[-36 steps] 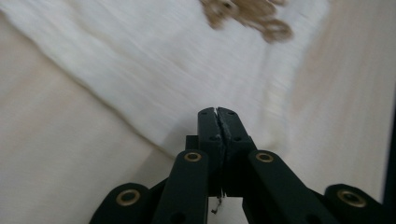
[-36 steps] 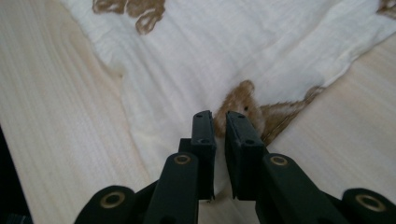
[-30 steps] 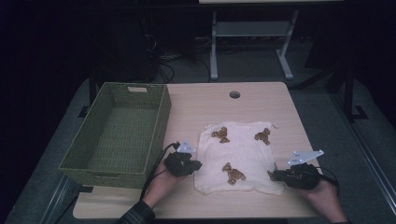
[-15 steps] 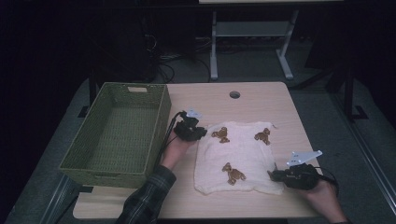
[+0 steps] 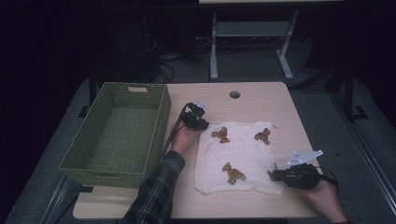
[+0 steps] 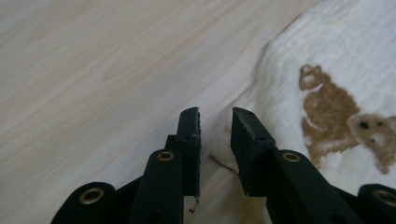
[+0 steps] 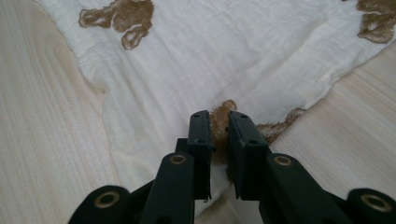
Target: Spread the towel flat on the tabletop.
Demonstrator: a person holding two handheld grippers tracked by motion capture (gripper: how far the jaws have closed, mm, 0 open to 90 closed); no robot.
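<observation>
A white cloth [image 5: 243, 154] printed with brown bears lies flat on the wooden table [image 5: 252, 100]. My left gripper [image 5: 201, 124] is at the cloth's far left corner. Its jaws have just been opening and now stand apart in the left gripper view [image 6: 215, 114], with the cloth's edge [image 6: 345, 60] lying under the gap, unpressed. My right gripper [image 5: 272, 175] is at the cloth's near right corner. In the right gripper view [image 7: 218, 116] its jaws pinch a brown-printed fold of the cloth [image 7: 233, 60].
A green woven basket [image 5: 156, 140] with nothing in it stands at the left of the table, close beside my left hand. A round cable hole [image 5: 234, 94] sits in the tabletop at the back. Bare wood runs along the front and right edges.
My left gripper has moved from the cloth's near left corner up along its left edge to the far left corner. The right gripper has stayed put.
</observation>
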